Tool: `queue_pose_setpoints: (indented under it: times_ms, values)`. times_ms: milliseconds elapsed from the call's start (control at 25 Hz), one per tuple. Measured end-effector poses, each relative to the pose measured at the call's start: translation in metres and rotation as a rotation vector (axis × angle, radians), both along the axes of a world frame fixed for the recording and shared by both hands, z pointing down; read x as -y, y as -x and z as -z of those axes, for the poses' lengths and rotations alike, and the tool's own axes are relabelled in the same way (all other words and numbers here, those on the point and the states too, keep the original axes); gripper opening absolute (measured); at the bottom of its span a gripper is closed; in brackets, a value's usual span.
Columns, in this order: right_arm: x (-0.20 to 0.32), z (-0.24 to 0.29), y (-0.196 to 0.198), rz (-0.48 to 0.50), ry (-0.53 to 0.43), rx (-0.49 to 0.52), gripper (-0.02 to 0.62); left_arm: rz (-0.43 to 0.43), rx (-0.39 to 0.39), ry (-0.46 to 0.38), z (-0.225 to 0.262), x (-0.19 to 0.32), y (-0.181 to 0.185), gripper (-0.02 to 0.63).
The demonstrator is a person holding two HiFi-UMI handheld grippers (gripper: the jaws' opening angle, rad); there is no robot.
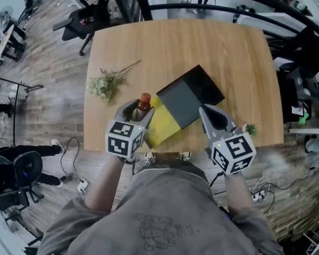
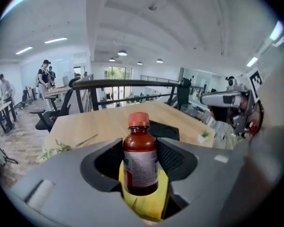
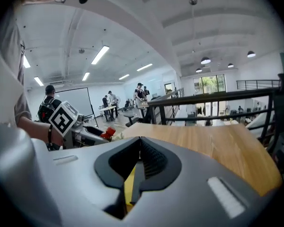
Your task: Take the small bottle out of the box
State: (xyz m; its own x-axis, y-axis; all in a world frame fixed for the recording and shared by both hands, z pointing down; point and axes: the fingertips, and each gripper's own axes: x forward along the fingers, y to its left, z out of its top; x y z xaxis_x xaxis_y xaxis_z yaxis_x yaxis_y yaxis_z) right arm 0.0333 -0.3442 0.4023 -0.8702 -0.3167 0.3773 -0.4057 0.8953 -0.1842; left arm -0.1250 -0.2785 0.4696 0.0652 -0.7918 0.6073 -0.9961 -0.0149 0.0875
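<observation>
The left gripper [image 1: 136, 110] holds the small bottle [image 2: 140, 160] tight between its jaws, up in the air over the yellow end of the box [image 1: 183, 102]. So the bottle looks out already; I think only putting it down is left. The right gripper [image 1: 211, 116] is closed with nothing in it. The desk [image 1: 202, 47] has lots of bare wood far off. Dry flowers [image 1: 103, 84] lie to the left, and the near edge is close.

The wooden table [image 1: 175, 41] bears sprig [image 1: 103, 84], box [image 1: 183, 102], small plant [image 1: 250, 128].
</observation>
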Motion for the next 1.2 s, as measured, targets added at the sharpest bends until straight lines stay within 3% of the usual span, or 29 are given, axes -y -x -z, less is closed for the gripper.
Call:
queue_pose_setpoints:
  times_ms: [120, 280, 640, 800, 960, 1200]
  values:
    - [-0.003, 0.054, 0.003, -0.028, -0.112, 0.083, 0.011, 0.027, -0.015, -0.128, 0.057, -0.004, 0.008, 0.221]
    - [-0.013, 0.118, 0.001, -0.071, -0.258, 0.173, 0.011, -0.041, 0.098, -0.259, 0.116, -0.009, 0.008, 0.221]
    - [-0.062, 0.2, -0.006, -0.101, -0.41, 0.273, 0.011, -0.09, 0.185, -0.538, 0.221, -0.048, 0.008, 0.221]
    - [-0.081, 0.211, -0.002, -0.071, -0.45, 0.271, 0.011, -0.115, 0.156, -0.583, 0.233, -0.072, 0.01, 0.221]
    - [-0.093, 0.194, 0.002, -0.063, -0.403, 0.234, 0.011, -0.127, 0.139, -0.616, 0.227, -0.091, 0.013, 0.221]
    - [-0.103, 0.159, 0.008, -0.08, -0.338, 0.162, 0.011, -0.096, 0.058, -0.561, 0.198, -0.111, 0.026, 0.221]
